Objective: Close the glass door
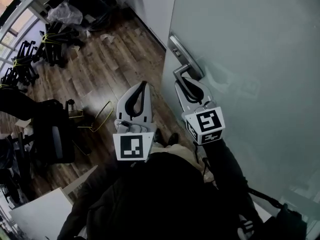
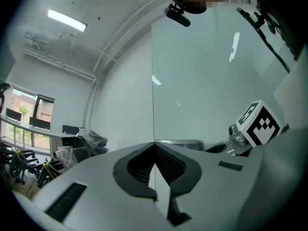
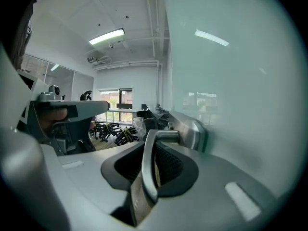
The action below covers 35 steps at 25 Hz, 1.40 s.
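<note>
R claw clenched on glass door handle; L claw pinched closed, empty, above wood floor, chairs piled.

The door is pale frosted green with a silver handle, the left gripper and right gripper white with black pads and black-and-white checks, the floor dark brown wood grain.
</note>
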{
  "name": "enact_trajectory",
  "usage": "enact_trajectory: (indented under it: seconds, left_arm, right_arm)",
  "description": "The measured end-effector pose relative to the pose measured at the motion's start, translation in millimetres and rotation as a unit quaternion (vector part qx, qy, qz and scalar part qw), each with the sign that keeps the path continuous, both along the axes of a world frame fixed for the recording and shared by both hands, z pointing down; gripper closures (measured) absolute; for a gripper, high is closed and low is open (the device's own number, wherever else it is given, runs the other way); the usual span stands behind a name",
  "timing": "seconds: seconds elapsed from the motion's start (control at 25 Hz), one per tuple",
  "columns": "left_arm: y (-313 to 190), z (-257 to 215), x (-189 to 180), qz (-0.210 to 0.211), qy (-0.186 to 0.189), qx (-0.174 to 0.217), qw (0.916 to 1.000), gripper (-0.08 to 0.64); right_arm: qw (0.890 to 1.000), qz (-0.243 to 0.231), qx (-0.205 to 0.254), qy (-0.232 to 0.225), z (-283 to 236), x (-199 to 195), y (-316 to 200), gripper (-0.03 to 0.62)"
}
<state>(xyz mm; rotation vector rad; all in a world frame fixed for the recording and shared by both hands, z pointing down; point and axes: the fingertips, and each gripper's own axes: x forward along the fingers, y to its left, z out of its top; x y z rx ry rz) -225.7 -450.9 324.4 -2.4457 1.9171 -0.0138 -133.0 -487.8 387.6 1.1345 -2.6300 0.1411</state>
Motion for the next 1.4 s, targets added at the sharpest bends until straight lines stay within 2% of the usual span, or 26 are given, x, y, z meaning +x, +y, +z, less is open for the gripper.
enact_trajectory:
  seconds: [0.2, 0.32, 0.52, 0.8, 1.0, 1.2, 1.4]
  left_arm:
    - [53, -17, -19, -0.030, -0.005, 0.013, 0.9994, 0.563]
    - [90, -18, -34, -0.061, 0.003, 0.008, 0.9981, 0.563]
    - [158, -6, -49, -0.143, 0.025, 0.002, 0.9894, 0.563]
    - [257, -12, -81, -0.215, 0.028, 0.004, 0.9763, 0.563]
    - [300, -7, -89, -0.240, 0.011, 0.004, 0.9708, 0.563]
    - [377, 0, -120, -0.282, 0.019, -0.002, 0.9592, 0.563]
    - [421, -3, -128, -0.299, 0.011, 0.001, 0.9541, 0.563]
  right_arm:
    - [0.999, -0.041, 0.002, -0.004, -12, -42, 44, 0.528]
    - [0.998, -0.069, 0.002, -0.005, -16, -66, 74, 0.526]
    - [0.993, -0.117, -0.008, -0.018, -2, -93, 128, 0.526]
    - [0.985, -0.169, -0.006, -0.016, -8, -138, 212, 0.525]
    - [0.978, -0.208, -0.010, -0.020, -9, -154, 248, 0.525]
    - [0.970, -0.244, -0.007, -0.019, -10, -178, 317, 0.525]
    - [0.959, -0.282, -0.012, -0.018, -8, -198, 364, 0.525]
